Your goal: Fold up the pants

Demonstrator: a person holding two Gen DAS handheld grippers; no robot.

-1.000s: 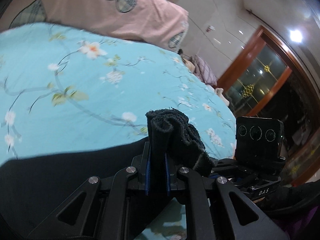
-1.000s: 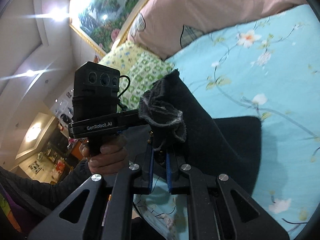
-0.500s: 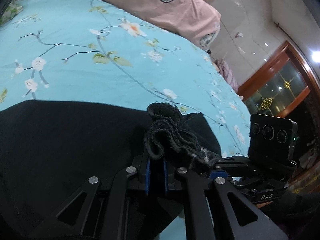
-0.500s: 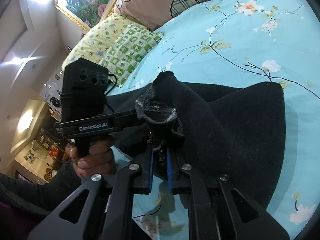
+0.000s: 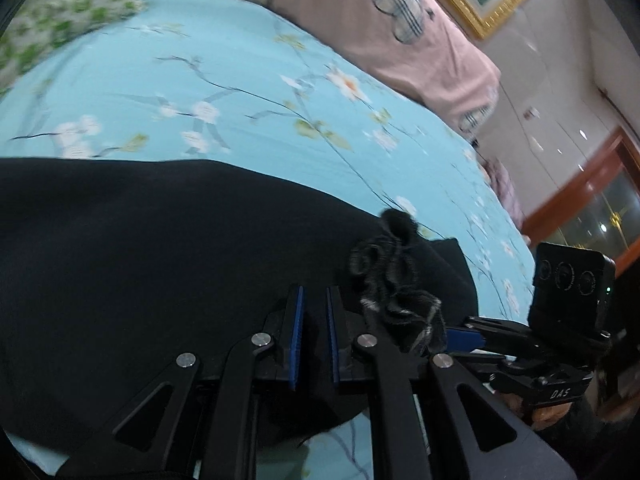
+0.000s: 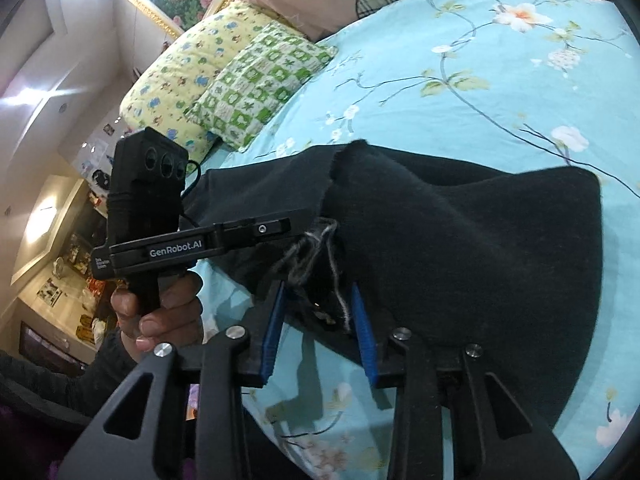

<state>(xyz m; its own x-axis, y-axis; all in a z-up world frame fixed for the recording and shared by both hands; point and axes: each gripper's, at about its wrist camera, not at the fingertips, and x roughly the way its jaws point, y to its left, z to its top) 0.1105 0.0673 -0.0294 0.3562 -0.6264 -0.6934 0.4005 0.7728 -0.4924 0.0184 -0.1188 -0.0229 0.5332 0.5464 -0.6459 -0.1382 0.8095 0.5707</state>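
Note:
The black pants (image 5: 160, 248) lie folded on the light blue flowered bedsheet (image 5: 248, 76). My left gripper (image 5: 314, 296) sits low over them, its jaws slightly apart with no cloth between the blue pads; the bunched hem (image 5: 394, 276) lies just right of it. In the right wrist view the pants (image 6: 480, 248) spread ahead and to the right. My right gripper (image 6: 318, 292) is open; the frayed pant edge (image 6: 320, 256) hangs loose between its pads. The other gripper shows in each view, the right one in the left wrist view (image 5: 568, 312) and the left one in the right wrist view (image 6: 152, 216).
A pink pillow (image 5: 400, 36) with plaid patches lies at the head of the bed. Yellow and green patterned pillows (image 6: 240, 76) lie at the far left. A wooden-framed glass door (image 5: 592, 208) stands to the right of the bed.
Both grippers lowered the pinched pant edge onto the spread pants and opened. The cloth has slipped out of the left jaws and hangs loose in the right jaws.

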